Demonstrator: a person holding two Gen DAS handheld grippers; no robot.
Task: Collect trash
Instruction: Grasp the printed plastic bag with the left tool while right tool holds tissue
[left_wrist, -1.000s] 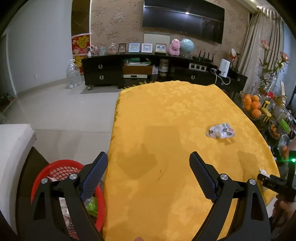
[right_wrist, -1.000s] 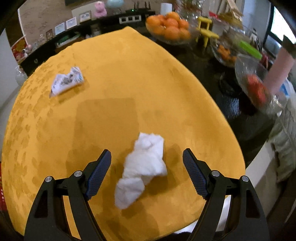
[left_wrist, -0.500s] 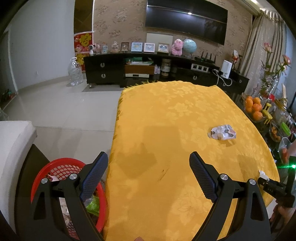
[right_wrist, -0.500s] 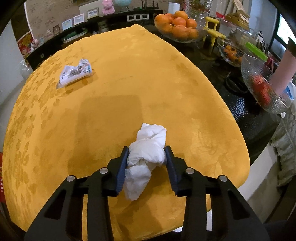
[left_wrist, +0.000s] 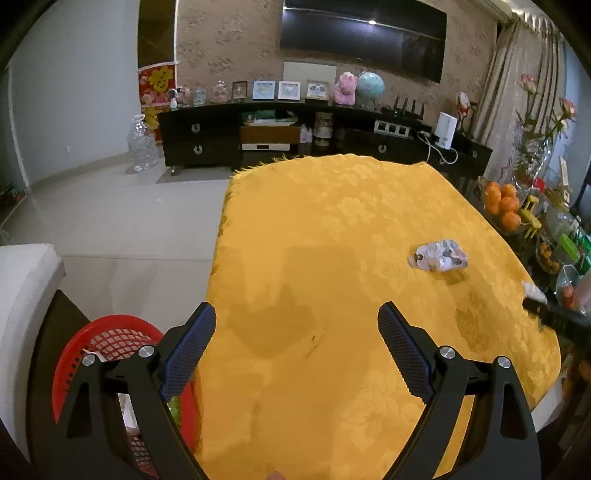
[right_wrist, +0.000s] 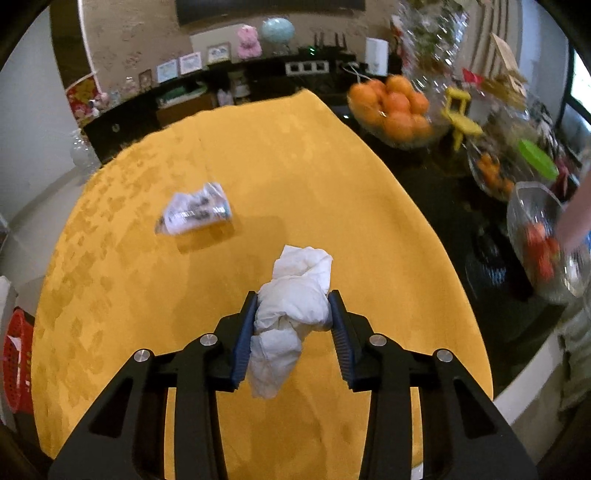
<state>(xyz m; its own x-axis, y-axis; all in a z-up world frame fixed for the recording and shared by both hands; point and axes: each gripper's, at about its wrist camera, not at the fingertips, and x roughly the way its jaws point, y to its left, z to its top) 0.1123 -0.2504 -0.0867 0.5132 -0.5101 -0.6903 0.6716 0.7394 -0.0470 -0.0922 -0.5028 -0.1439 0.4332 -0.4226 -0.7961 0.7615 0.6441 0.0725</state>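
My right gripper (right_wrist: 292, 306) is shut on a crumpled white tissue (right_wrist: 295, 299) and holds it above the yellow tablecloth (right_wrist: 295, 177). A crumpled printed wrapper (right_wrist: 195, 214) lies on the cloth ahead and to the left; it also shows in the left wrist view (left_wrist: 439, 255) at the right. My left gripper (left_wrist: 295, 325) is open and empty over the near left part of the cloth (left_wrist: 332, 221). A red mesh basket (left_wrist: 110, 347) with some trash inside stands below the table's left edge, and its rim shows in the right wrist view (right_wrist: 16, 350).
A bowl of oranges (right_wrist: 393, 107), glass bowls (right_wrist: 539, 236) and other items crowd the dark table right of the cloth. A white seat (left_wrist: 22, 295) is at the left. A dark TV cabinet (left_wrist: 258, 133) stands across the tiled floor.
My right gripper shut on the white tissue and lifted it off the cloth. My left gripper stayed open and drew back a little.
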